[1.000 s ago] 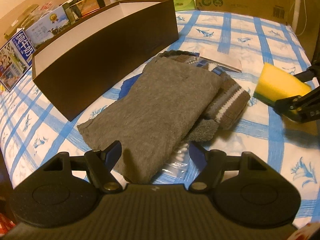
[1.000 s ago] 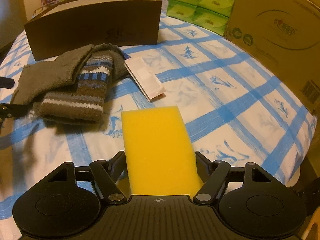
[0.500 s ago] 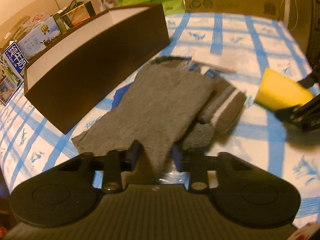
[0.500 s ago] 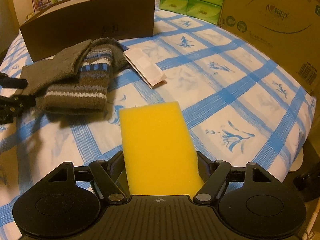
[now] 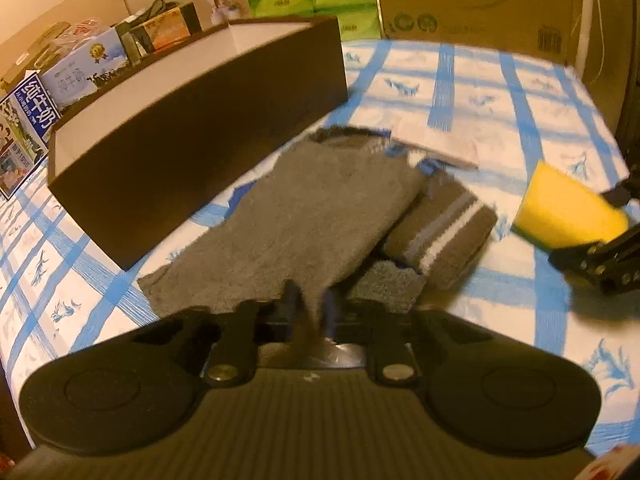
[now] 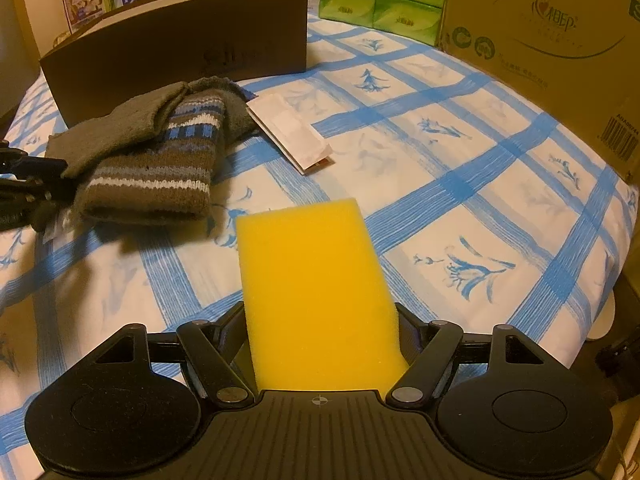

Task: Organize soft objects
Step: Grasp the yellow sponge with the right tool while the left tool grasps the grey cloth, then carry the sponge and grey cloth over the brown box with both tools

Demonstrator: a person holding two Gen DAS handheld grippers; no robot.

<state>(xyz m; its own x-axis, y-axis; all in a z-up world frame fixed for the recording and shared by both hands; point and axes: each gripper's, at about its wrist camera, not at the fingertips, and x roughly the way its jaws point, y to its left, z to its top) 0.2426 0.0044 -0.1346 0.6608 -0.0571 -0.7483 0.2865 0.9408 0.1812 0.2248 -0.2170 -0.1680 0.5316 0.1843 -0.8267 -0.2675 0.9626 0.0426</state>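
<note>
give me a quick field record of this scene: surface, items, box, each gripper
surface: blue-checked cloth
left gripper: jaws have just been closing, now pinching the near edge of the grey cloth
right gripper: jaws shut on the yellow sponge
under the grey cloth: striped knit sock
beside the pile: flat white packet
dark box: open top, white inside, nothing visible inside

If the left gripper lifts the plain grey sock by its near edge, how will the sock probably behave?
The grey sock will probably hang limp: it is thin knit and already drapes over the striped sock. The left gripper has just been closing and now pinches only the near edge, so the far end may drag. It looks light, and its fuzzy surface should not slip easily.
</note>
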